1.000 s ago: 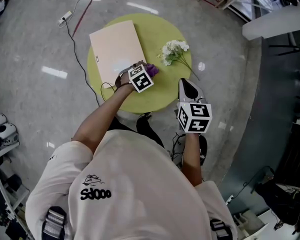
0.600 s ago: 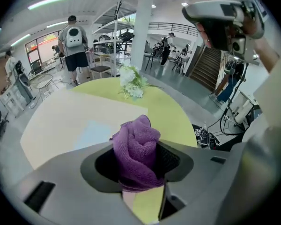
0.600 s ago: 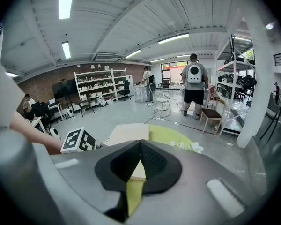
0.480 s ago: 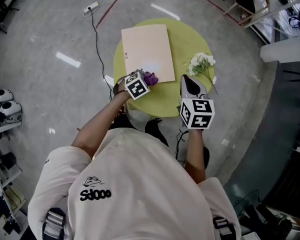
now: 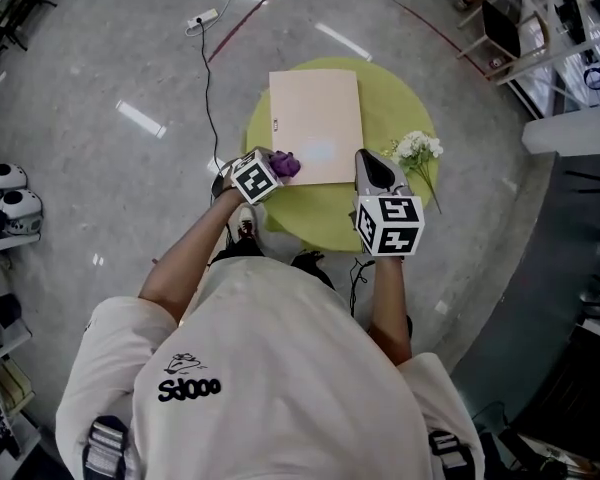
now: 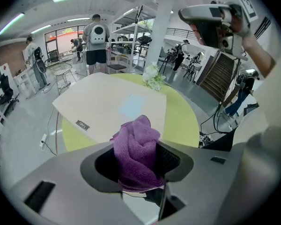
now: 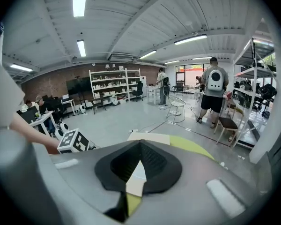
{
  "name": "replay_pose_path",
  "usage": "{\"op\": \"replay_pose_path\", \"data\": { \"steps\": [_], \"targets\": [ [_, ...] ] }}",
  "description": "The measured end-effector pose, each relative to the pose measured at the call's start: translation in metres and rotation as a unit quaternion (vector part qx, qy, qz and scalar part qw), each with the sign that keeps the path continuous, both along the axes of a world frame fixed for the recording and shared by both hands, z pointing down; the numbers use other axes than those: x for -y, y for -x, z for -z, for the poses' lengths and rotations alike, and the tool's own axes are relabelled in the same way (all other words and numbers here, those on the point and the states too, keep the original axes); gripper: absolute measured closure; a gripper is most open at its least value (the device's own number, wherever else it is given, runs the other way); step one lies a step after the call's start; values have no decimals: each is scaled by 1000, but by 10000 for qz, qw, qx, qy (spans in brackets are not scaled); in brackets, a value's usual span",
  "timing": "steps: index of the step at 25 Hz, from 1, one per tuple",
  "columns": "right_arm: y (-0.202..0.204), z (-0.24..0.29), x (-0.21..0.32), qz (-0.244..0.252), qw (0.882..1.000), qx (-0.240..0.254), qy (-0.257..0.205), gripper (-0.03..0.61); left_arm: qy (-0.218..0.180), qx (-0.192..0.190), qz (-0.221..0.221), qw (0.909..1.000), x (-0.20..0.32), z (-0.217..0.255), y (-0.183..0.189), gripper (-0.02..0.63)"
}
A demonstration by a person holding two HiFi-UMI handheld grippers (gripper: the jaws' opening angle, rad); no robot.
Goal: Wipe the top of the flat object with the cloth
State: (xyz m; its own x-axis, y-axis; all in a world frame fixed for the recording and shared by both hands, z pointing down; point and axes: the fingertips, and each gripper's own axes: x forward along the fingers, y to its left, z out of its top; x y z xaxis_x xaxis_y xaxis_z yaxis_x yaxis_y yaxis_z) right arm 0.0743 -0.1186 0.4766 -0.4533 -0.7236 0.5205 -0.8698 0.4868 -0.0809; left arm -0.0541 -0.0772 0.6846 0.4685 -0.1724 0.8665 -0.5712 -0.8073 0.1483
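Cloth clamped in the left gripper at the flat object's near corner, on a round green table over grey floor; right gripper closed, empty.

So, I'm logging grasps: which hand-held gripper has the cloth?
The left hand-held gripper: its jaws clamp the purple cloth. The right hand-held gripper is shut on nothing.

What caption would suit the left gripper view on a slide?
Left gripper clamping a bunched purple cloth, with the beige flat board on the round green table ahead.
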Motion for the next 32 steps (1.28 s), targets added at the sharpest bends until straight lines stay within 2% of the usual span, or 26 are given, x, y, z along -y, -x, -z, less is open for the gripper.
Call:
{"op": "replay_pose_path", "data": {
  "steps": [4, 7, 10, 14, 18, 23, 27, 32],
  "targets": [
    [-2, 9, 9, -60, 9999, -75, -130, 569, -233, -489, 346, 9979, 21, 19, 3, 416],
    [-9, 19, 18, -130, 9995, -136, -255, 568, -576, -990, 600, 9916, 53, 52, -4, 416],
    [-22, 32, 26, -220, 9985, -219, -443, 568, -1057, -1504, 761, 9800, 86, 94, -14, 416],
    [-38, 55, 38, -316, 9959, -321, -786, 568, -1813, -2004, 1024, 9573, 123, 161, -19, 416],
    [-51, 84, 49, -348, 9915, -524, -1139, 568, -2490, -2248, 988, 9369, 139, 223, -26, 416],
    [-59, 120, 57, -336, 9837, -754, -1597, 568, -3148, -2434, 800, 9139, 143, 286, -31, 416],
    [-56, 143, 54, -215, 9786, -847, -1861, 568, -3572, -2539, 719, 8960, 144, 326, -33, 416],
    [-55, 168, 46, -158, 9722, -916, -2149, 568, -3955, -2599, 570, 8791, 134, 364, -37, 416]
  ]
}}
